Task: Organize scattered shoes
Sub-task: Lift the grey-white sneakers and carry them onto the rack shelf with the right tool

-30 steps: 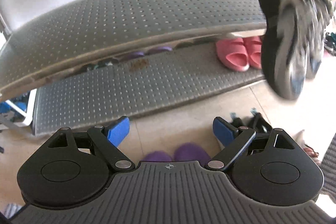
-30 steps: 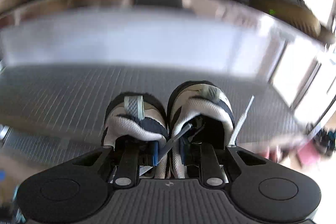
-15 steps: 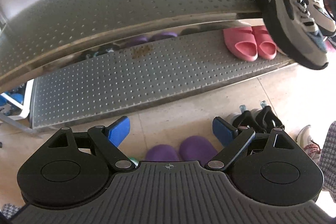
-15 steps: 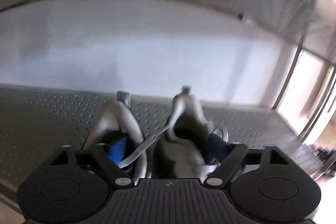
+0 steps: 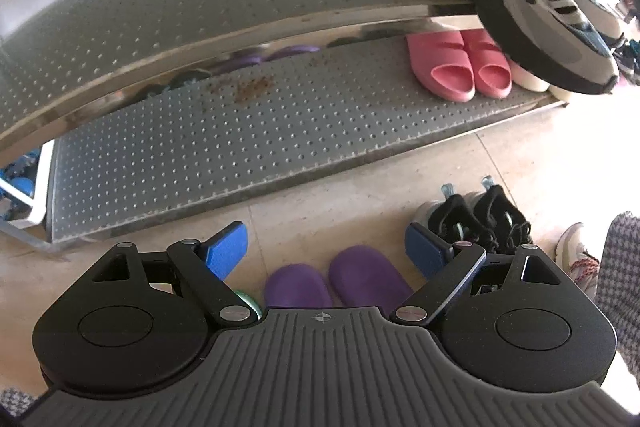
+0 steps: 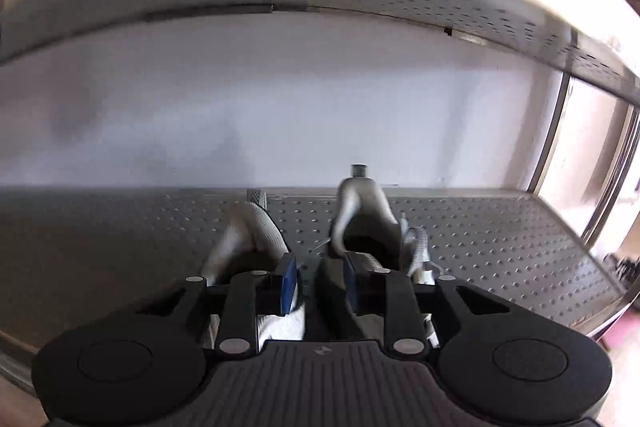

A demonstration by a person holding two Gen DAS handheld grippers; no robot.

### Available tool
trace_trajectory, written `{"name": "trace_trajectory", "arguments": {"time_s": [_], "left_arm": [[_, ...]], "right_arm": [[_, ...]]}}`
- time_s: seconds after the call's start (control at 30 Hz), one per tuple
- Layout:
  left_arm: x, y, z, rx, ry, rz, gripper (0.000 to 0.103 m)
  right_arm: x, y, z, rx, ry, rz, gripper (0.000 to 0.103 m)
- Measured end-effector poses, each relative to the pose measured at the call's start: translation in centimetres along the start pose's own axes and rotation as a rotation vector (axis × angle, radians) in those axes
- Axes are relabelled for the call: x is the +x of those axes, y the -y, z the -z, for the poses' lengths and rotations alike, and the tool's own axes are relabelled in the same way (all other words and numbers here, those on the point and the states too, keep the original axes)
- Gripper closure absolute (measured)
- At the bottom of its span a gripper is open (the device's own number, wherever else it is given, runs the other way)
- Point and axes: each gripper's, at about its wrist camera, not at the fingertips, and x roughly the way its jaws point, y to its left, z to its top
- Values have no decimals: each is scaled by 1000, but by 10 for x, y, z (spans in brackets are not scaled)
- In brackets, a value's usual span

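Observation:
My right gripper (image 6: 318, 285) is shut on a pair of grey and black sneakers (image 6: 256, 231), pinching their inner collars together. The pair hangs tilted over the perforated metal shelf (image 6: 500, 239). In the left wrist view the same sneakers (image 5: 532, 11) sit at the upper right, heels over the front edge of the upper shelf (image 5: 224, 3), toes sticking out. My left gripper (image 5: 326, 247) is open and empty, above a pair of purple slippers (image 5: 336, 285) on the floor.
Pink slides (image 5: 460, 65) and a white shoe (image 5: 528, 79) stand on the lower shelf (image 5: 240, 147). Black sneakers (image 5: 480, 219) lie on the tiled floor at right, with a white sneaker (image 5: 576, 247) further right. A white rack (image 5: 24, 187) stands at left.
The right gripper has carried the sneakers in over the upper shelf and lowered them toward it. The left gripper has barely moved and stays open.

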Motion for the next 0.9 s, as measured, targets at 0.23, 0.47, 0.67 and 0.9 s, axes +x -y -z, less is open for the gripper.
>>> {"name": "trace_trajectory", "arguments": {"time_s": [0.23,0.47,0.67,0.9], "left_arm": [[-8,-3,1,-15,19,1,13],[-6,11,8,-1,7,11,13],[-5,13,-3,-1,22,9,13],[-1,18,-5,3,18,14,13]], "right_arm": [[-42,4,12,54,-80,-134,16],[-35,-14,46,7,-166,-158,12],[-16,-46,70,-209,-300,-154,6],[-17,-52,74,-165,-395,-113,11]]}}
